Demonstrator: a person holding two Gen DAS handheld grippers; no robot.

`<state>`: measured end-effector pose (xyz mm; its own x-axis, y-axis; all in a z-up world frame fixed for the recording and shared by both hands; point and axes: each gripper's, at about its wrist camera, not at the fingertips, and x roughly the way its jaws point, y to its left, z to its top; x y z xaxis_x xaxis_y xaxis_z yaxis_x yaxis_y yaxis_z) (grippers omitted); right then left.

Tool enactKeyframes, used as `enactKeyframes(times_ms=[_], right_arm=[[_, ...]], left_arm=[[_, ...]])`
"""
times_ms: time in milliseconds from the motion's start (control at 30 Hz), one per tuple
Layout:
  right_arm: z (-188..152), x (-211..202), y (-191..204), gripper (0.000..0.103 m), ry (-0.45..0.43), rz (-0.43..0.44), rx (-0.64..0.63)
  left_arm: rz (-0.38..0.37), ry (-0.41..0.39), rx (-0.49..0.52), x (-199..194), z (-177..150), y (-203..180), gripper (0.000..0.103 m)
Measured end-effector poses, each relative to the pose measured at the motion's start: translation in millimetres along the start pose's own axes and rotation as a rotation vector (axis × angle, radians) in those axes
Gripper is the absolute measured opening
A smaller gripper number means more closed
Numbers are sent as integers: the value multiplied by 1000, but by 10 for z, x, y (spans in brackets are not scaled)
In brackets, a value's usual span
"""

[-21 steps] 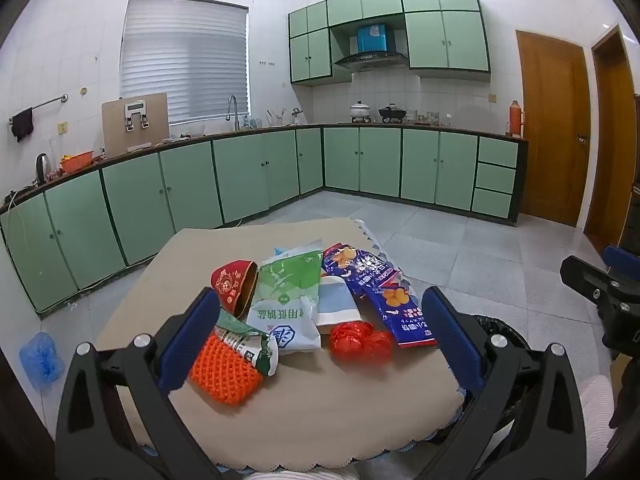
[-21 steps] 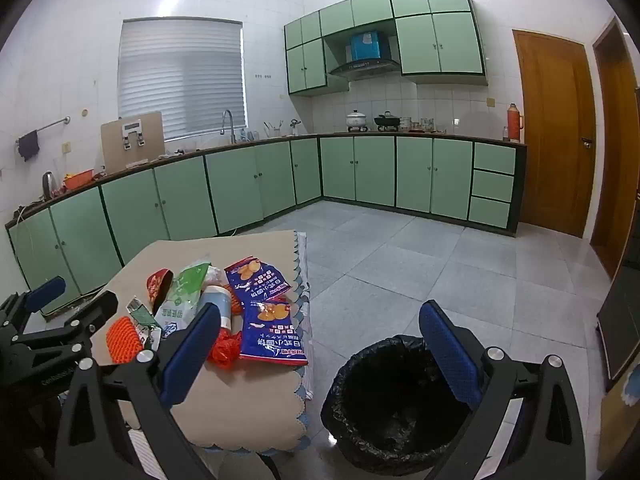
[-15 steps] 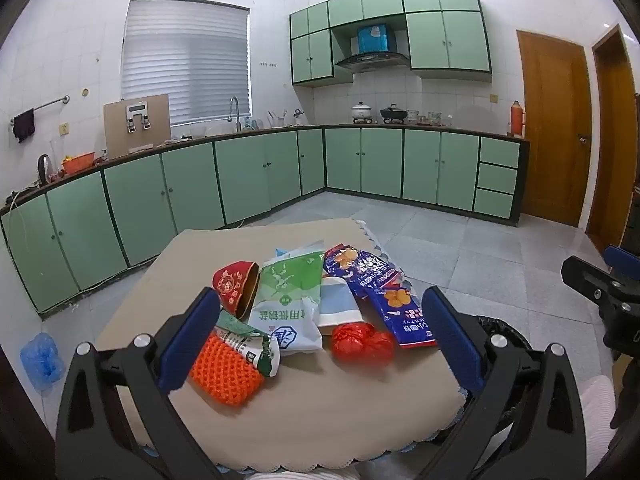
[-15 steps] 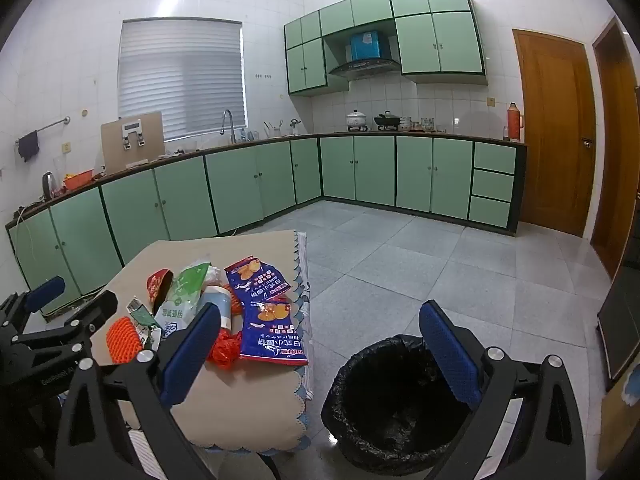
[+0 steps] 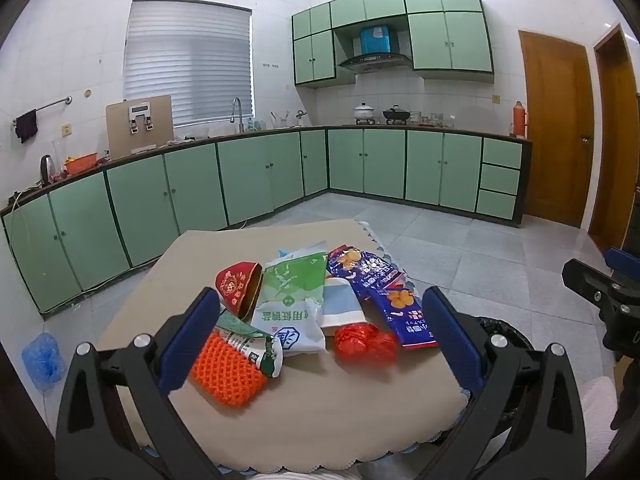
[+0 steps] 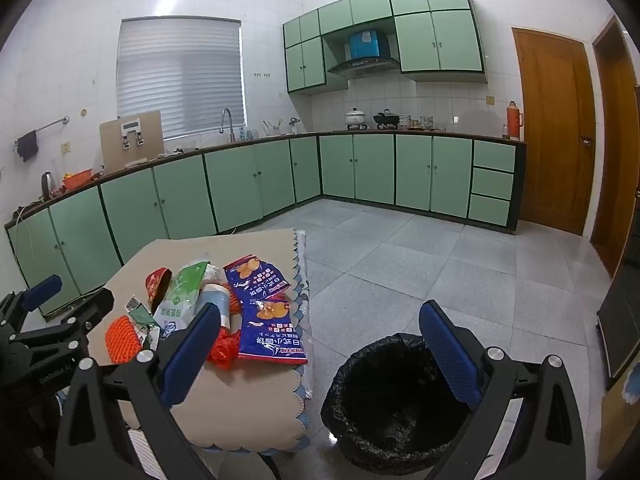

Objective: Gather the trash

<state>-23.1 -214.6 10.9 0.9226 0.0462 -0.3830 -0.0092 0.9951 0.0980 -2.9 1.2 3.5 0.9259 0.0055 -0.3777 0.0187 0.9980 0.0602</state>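
In the left wrist view, the left tongs (image 5: 320,340) are seen spread wide and holding nothing, raised above the near part of the surface (image 5: 320,412). The trash is gathered on the surface ahead of and between the two blue pads. An orange knitted piece (image 5: 226,374) lies just beside the left pad, with a crumpled green and white wrapper (image 5: 248,340) lying partly on it. A red cup (image 5: 238,285) lies on its side behind them. A green and white bag (image 5: 294,300) is seen in the middle, overlapping a white and blue pouch (image 5: 340,306). A red crumpled wrapper (image 5: 364,342) lies at the front, and blue snack packets (image 5: 384,296) lie toward the right pad. The right tongs (image 5: 600,292) are seen at the right edge, well apart from the trash.

In the right wrist view, the right tongs (image 6: 320,354) are likewise spread wide and empty. The trash pile is seen to their left, partly hidden behind the left pad, with a blue snack packet (image 6: 270,334) near the surface's scalloped edge. A black-lined bin (image 6: 394,404) stands on the floor between the pads, just beside the surface (image 6: 240,408). The left tongs (image 6: 60,312) are seen at the left edge.
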Motion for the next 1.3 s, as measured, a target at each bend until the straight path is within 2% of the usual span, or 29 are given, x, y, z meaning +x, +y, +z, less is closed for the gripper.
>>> enactKeyframes(times_ms=[300, 1300], right_arm=[[1, -2, 7, 97, 2, -1, 0], [-79, 59, -9, 97, 8, -1, 9]], left_arm=[[2, -6, 1, -87, 75, 49, 98], [12, -3, 2, -83, 28, 61, 98]])
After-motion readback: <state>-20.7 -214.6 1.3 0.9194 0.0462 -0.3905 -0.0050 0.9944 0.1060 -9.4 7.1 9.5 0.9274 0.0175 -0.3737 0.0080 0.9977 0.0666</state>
